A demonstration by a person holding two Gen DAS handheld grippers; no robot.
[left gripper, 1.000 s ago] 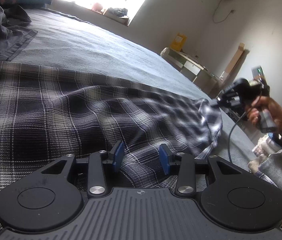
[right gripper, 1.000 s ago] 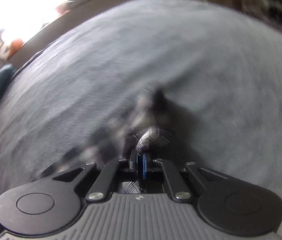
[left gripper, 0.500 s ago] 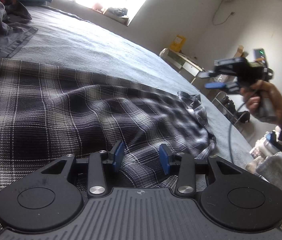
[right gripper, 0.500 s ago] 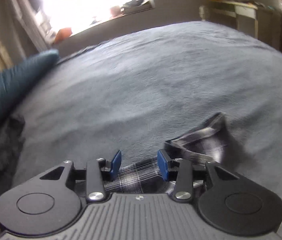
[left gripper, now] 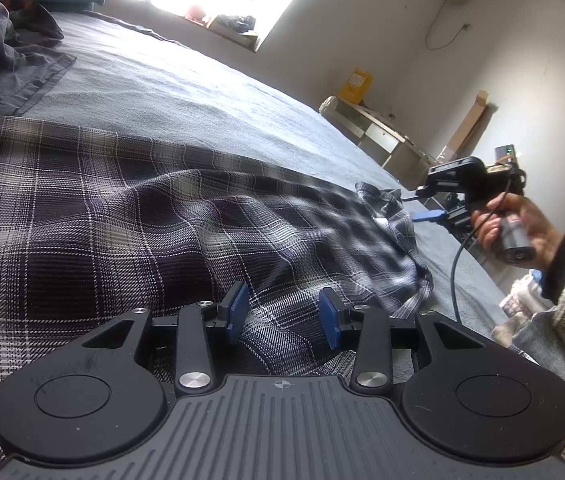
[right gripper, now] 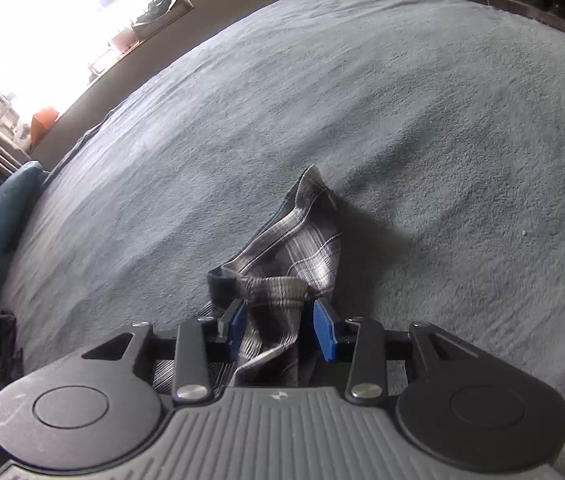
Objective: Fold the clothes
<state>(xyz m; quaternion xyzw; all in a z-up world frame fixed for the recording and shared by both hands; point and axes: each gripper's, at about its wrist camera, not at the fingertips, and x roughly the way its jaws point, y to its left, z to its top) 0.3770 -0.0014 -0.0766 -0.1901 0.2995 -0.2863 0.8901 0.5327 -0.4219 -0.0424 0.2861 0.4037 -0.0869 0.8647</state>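
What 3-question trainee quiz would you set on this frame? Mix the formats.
1. True or false: the plaid shirt lies on a wooden table.
2. What is between the pads of the right gripper? A a sock; B a bunched end of the shirt; C nothing.
3. Fill in: the left gripper, over the shirt, is ___ (open or shut).
Key: 1 false, it lies on the grey bed cover. 2 B; that gripper's jaws have just been opening and stand apart, not pressing the cloth. 3 open.
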